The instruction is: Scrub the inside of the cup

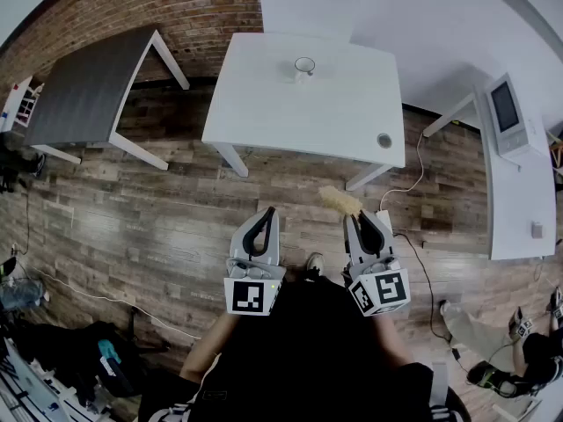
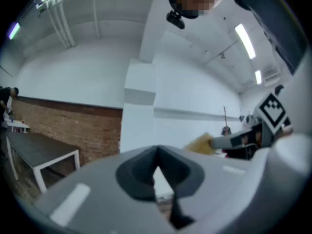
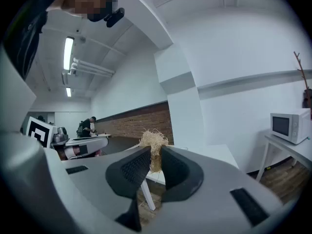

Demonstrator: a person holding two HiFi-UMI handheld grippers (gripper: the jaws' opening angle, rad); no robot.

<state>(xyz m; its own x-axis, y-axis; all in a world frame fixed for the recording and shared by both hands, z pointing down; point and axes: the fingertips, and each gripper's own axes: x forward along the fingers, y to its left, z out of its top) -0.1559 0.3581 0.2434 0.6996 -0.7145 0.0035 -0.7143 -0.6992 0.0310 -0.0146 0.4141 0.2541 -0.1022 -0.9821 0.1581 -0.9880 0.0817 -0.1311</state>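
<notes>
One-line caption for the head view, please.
Cup stands on the white table ahead; right hand-held gripper clamps a fibrous scrubber, left hand-held gripper shut, empty.

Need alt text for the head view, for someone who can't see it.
The right gripper grips a straw-coloured scrubber, the left gripper is shut and empty; both hang over wood floor, short of a white table bearing a cup.
</notes>
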